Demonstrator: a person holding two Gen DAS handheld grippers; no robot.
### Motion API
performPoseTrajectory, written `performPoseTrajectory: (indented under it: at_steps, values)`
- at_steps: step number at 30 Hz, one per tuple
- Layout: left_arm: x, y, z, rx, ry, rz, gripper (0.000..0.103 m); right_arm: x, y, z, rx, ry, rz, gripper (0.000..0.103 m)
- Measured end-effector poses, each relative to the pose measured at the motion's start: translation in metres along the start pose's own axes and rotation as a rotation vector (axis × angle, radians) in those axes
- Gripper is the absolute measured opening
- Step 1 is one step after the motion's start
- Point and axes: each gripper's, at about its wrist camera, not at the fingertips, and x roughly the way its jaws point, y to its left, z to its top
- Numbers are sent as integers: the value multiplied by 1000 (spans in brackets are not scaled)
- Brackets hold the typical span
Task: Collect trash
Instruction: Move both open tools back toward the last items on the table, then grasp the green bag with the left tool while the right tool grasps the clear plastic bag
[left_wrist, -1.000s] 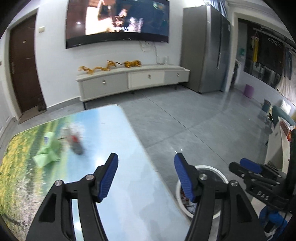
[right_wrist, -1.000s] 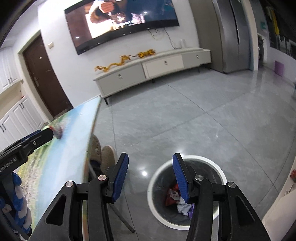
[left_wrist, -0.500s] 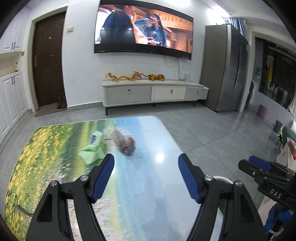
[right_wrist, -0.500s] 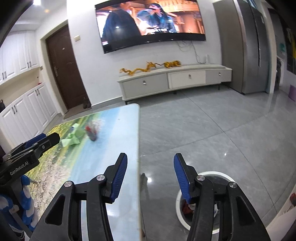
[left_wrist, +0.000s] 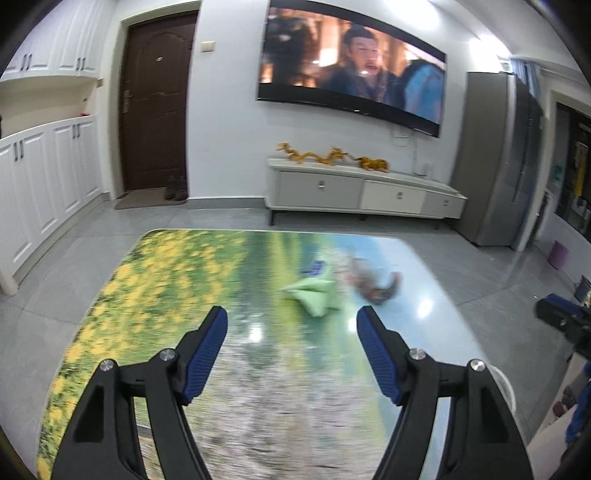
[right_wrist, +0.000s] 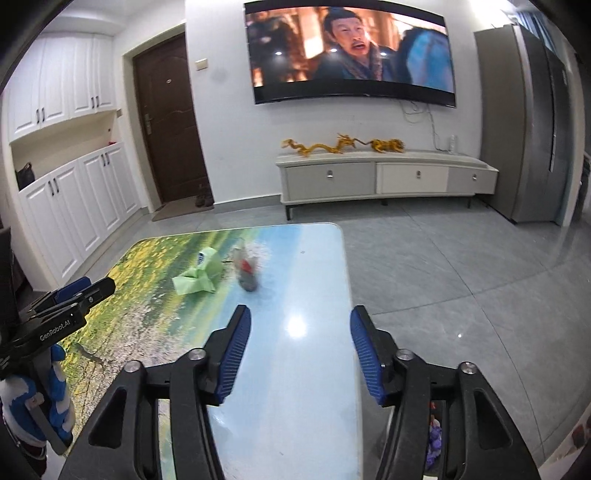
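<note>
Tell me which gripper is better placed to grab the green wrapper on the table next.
Left. The left gripper is open and empty with the green wrapper almost straight ahead; from the right gripper it lies off to the left.

Light green wrapper (right_wrist: 197, 280) on flower-meadow printed table (right_wrist: 295, 369), blue-padded jaws

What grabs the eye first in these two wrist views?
The big wall TV playing a film, above the low white cabinet. Nearer, the landscape-print table, with a green crumpled bag and a blurred wrapper lying side by side. Both grippers frame it, open and empty.
</note>
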Motion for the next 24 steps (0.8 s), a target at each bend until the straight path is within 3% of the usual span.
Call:
performPoseTrajectory:
  at_steps: [6, 15, 24]
  values:
    - [26, 28, 9, -20, 47, -23, 71, 32, 24, 5, -28, 37, 40, 57]
    - [105, -18, 25, 111, 165, -174, 71, 108, 38, 19, -36, 109, 101, 57]
    - [177, -40, 30, 169, 268, -185, 71, 176, 47, 32, -23, 164, 171, 57]
